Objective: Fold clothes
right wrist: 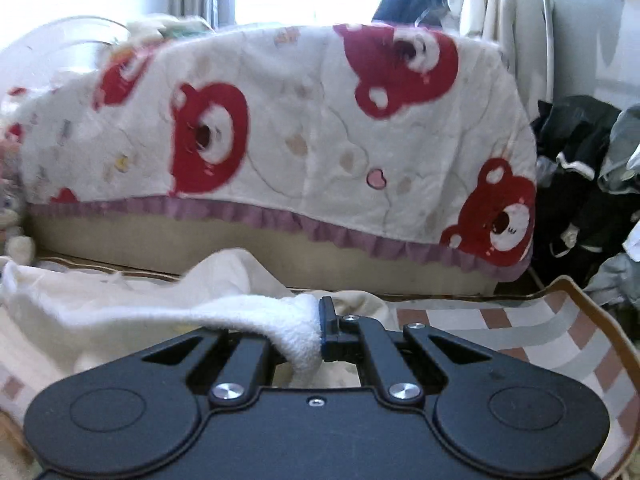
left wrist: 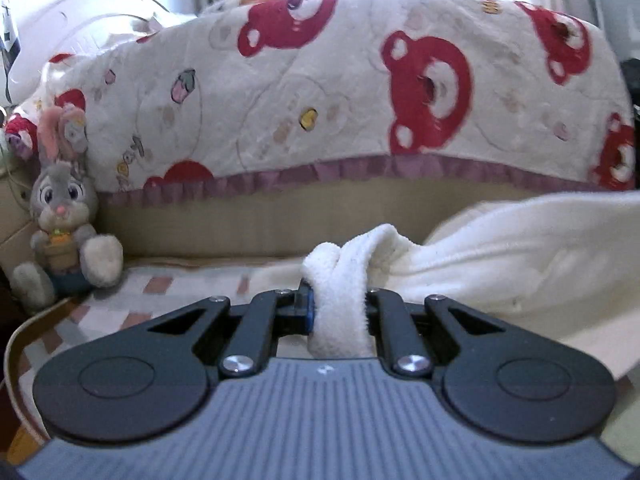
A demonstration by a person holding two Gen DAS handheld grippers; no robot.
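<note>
1. Nearest the left wrist camera is the left gripper (left wrist: 338, 304), a black 2-finger tool on a ribbed grey body; its jaws are drawn narrow and pinch a bunched edge of a white fluffy fleece garment (left wrist: 500, 256).
2. From that pinch the fleece runs off to the right of the view, raised above the bed surface, a checked pink, grey and white cover (left wrist: 168, 284).
3. In the right wrist view the right gripper (right wrist: 316, 328), black with silver screws, has its jaws closed tight on another edge of the same white fleece (right wrist: 120, 300), which runs off to the left.
4. So the garment hangs between the 2 grippers, held at both ends over the checked cover (right wrist: 500, 332).
5. Behind stands a beige headboard (left wrist: 280, 216) draped with a white quilted blanket printed with red bear faces and trimmed in a purple ruffle (left wrist: 320, 92).
6. A grey plush rabbit holding an orange carrot pot (left wrist: 64, 232) sits at the left, against the headboard.
7. A heap of dark clothes (right wrist: 580, 192) lies to the right of the bed.
</note>
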